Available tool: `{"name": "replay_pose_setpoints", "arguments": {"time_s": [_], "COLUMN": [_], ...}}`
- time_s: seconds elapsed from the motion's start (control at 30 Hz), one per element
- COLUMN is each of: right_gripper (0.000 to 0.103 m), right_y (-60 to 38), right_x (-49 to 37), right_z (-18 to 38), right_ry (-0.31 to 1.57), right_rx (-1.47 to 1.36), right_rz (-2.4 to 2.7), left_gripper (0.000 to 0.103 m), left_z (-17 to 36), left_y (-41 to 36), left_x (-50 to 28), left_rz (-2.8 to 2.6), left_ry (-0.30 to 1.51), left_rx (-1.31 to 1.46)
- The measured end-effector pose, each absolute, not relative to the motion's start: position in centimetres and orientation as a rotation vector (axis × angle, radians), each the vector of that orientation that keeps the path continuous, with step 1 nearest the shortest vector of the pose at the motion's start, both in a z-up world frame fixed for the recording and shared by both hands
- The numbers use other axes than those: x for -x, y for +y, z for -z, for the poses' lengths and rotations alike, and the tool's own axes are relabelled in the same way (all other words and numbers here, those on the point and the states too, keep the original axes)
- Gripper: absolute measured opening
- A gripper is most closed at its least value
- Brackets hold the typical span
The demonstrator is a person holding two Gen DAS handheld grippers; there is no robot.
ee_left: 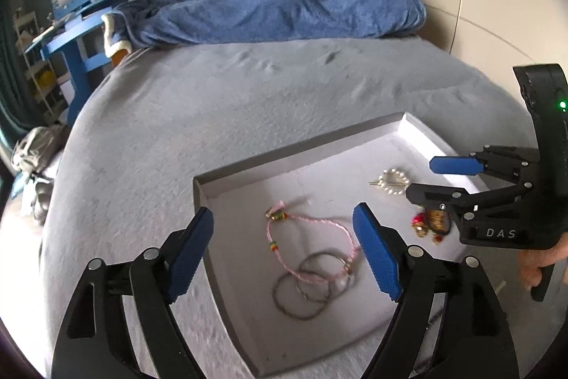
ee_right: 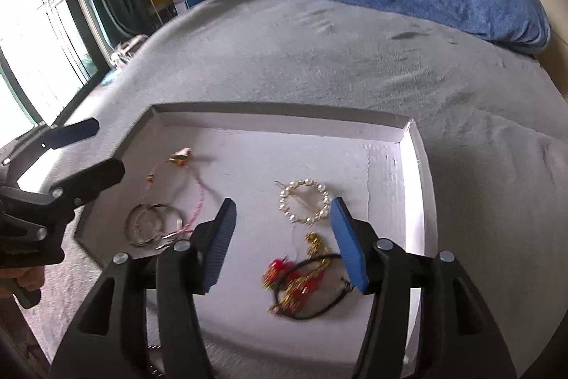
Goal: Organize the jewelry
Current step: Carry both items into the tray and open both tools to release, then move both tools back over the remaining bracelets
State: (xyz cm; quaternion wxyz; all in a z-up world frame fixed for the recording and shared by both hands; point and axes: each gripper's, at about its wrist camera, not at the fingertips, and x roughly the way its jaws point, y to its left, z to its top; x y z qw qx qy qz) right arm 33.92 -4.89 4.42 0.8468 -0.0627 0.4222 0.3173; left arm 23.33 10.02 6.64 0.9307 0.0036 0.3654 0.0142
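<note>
Lay in a shallow white tray (ee_left: pixel 408 126) on the grey bed (ee_left: pixel 213 102): pink cord bracelet (ee_left: pixel 301 222), thin bangles (ee_left: pixel 305 286), pearl ring clip (ee_right: pixel 305 201). Showed the red-and-gold piece (ee_right: pixel 294 279) whole only from the right wrist; half hidden from the left. Stood wide-jawed and empty, left gripper (ee_left: pixel 284 251) and right gripper (ee_right: pixel 284 237) alike.

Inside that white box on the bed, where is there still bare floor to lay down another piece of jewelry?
The far strip of the white box, between its back wall and the pearl ring, is bare. So is the middle lane between the pink cord bracelet and the pearl ring. Crowded: the near left corner with the metal bangles, and the near right with the red-and-gold piece.
</note>
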Motion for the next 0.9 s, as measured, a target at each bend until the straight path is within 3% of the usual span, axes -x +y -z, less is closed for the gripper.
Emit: {"name": "replay_pose_setpoints", "arguments": {"time_s": [0.13,0.33,0.9], "right_gripper": [0.058,0.064,0.069], "right_y": [-6.0,-8.9,-15.0], "right_x": [-31.8,-27.9,-21.5], "right_z": [-5.5,-6.8,-5.4], "right_ry": [0.844,0.758,0.718], "right_rx": [0.104,0.023,-0.018], "right_rz": [-0.683,-0.698,-0.637], "left_gripper": [0.088,0.089,0.089], "left_z": [-7.3,-7.4,-3.3], "left_y": [9.6,8.2,5.2], "left_x": [-20.9,-15.8,-9.1], "left_rz": [-0.035,-0.007,0.029], "left_ry": [0.709,0.645,0.681], "left_rx": [0.012,0.051,0.097]}}
